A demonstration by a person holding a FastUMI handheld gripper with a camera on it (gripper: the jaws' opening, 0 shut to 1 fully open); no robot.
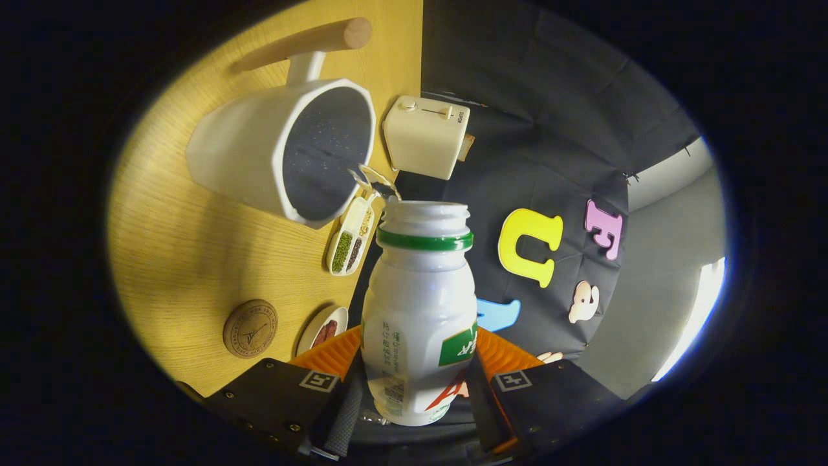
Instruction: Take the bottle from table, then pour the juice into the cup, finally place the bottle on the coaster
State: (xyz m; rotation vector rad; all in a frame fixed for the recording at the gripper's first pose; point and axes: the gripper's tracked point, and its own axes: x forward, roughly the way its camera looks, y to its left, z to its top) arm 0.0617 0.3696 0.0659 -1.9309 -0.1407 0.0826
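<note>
The gripper (417,388) clamps both fingers on the white bottle (418,310), whose long axis runs along the fingers with its open, green-ringed mouth pointing toward twelve o'clock, just short of the white cup (284,152) at eleven o'clock, while the round coaster (250,328) lies on the wooden table (187,246) at nine o'clock.

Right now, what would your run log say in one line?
phase: pouring | gripper: shut on bottle | bottle: tipped toward cup | coaster: bare

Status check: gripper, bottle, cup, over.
Gripper shut on bottle, cap off, tipped sideways. Liquid streaming from its mouth toward the cup. Coaster bare on the table, beside a small dish. Nothing between bottle and cup.
</note>
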